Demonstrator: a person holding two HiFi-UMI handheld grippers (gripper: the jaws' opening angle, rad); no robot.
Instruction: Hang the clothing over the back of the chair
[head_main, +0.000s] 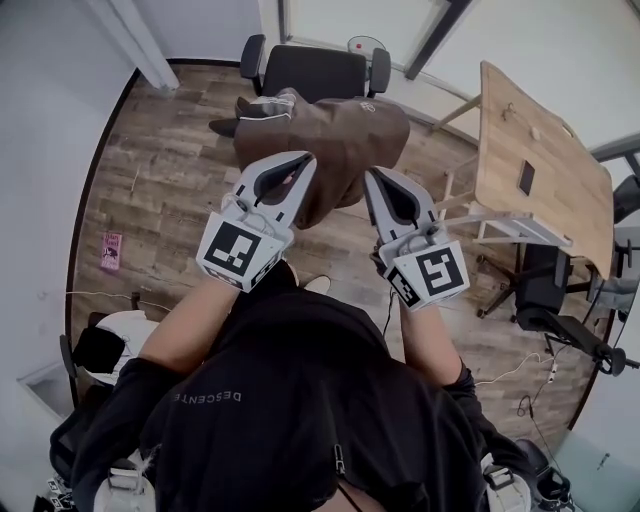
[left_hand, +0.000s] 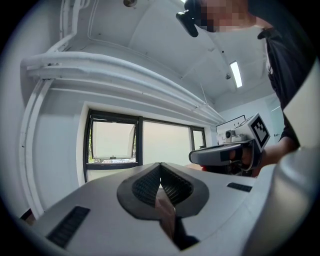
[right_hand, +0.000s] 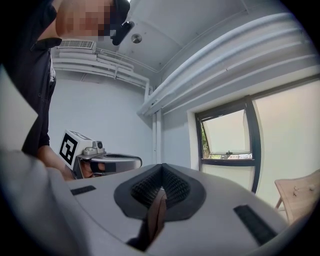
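Note:
A brown garment (head_main: 335, 140) hangs in the air between my two grippers, in front of a black office chair (head_main: 315, 70) that stands by the far wall. My left gripper (head_main: 303, 160) is shut on the garment's left side; brown cloth (left_hand: 164, 205) shows pinched between its ribbed pads (left_hand: 145, 187). My right gripper (head_main: 372, 176) is shut on the right side, with a fold of cloth (right_hand: 157, 210) running out from its closed pads (right_hand: 172, 187). Both point level at the wall. Each gripper view shows the other gripper (left_hand: 230, 150) (right_hand: 100, 161) beside it. The garment hides the chair's seat.
A light wooden table (head_main: 545, 160) stands at the right with a second black chair (head_main: 545, 290) beside it. A pink item (head_main: 111, 250) lies on the wood floor at the left, and cables (head_main: 520, 380) trail at the right. Windows (left_hand: 112, 142) (right_hand: 227, 140) line the wall ahead.

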